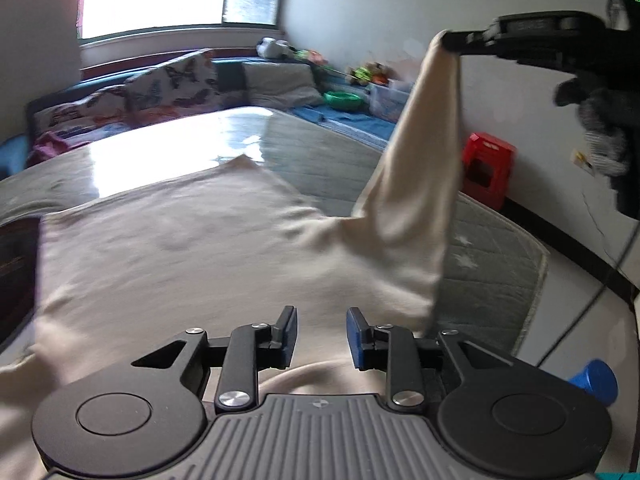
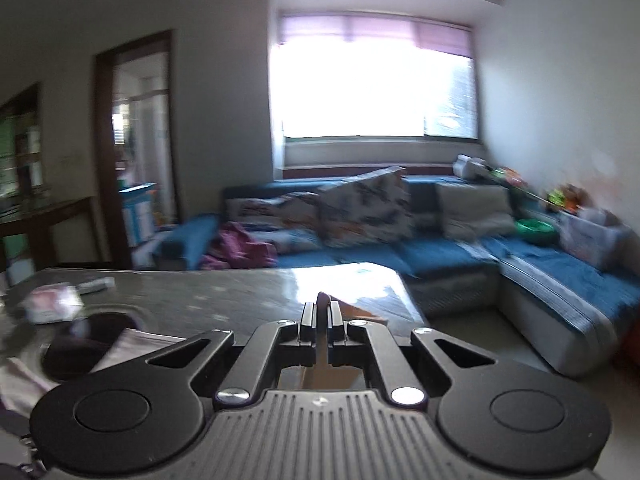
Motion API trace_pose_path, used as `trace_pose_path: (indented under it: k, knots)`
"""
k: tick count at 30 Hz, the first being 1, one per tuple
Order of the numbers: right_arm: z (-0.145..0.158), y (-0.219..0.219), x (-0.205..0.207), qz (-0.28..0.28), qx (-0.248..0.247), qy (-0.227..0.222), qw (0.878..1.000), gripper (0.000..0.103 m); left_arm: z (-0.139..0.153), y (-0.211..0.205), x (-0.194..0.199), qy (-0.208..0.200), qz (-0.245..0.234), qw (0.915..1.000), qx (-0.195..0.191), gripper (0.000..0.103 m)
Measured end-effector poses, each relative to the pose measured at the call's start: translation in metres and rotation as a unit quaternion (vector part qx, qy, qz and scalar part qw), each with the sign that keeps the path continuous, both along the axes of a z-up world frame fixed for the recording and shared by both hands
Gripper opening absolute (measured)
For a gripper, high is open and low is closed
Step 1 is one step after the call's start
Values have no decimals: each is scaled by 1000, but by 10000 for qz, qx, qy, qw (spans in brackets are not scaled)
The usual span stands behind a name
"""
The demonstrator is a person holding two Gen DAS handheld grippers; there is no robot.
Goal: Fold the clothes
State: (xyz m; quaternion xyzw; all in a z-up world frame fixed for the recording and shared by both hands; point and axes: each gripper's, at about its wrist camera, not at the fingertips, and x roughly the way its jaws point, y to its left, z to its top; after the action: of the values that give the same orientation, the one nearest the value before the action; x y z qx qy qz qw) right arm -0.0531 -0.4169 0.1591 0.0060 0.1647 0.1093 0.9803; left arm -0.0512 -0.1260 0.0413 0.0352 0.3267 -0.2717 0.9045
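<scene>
Left tool [image 1: 322, 336] low in its own view, level, fingers pointing forward; blue pads [image 1: 357, 336] stand apart with a clear gap, nothing between them. Right tool [image 1: 450, 42] raised high at upper right of the left wrist view, reaching in from the right, fingertips pinched together on a fold of cloth. A gloved hand [image 1: 600, 128] grips its handle behind. In the right wrist view the right tool [image 2: 322, 316] has its fingers pressed nearly together, a thin strip caught between.
</scene>
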Motion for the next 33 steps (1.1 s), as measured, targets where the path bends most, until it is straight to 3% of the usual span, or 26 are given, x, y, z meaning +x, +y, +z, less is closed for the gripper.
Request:
trace_pose_path:
  k: [6,12,18,24,26,29,33]
  knots:
    - [11,67,-1,1022,-196,-34,9946,4,1,48,-8,-33,602,9982,-46,31]
    - [-3,132,-2,2018,-404,242,9783,4,-2,83,-21,-9,1007,9948,-136,34]
    - [-40,191,-5,2861,-740,830,9517,4,-7,97,-29,61,1209,9925,-187,35]
    - [-76,229,-15,3544,-1121,1440,9171,5,-10,110,-37,120,1394,9899,-233,38]
    - [-83,235,-20,3703,-1170,1573,9080,11,-10,113,-39,129,1430,9893,-243,39]
    - [-82,232,-26,3728,-1149,1553,9076,14,-6,116,-41,87,1435,9893,-235,40]
    - [-74,204,-27,3376,-1135,1506,9222,24,1,118,-44,18,1434,9894,-219,41]
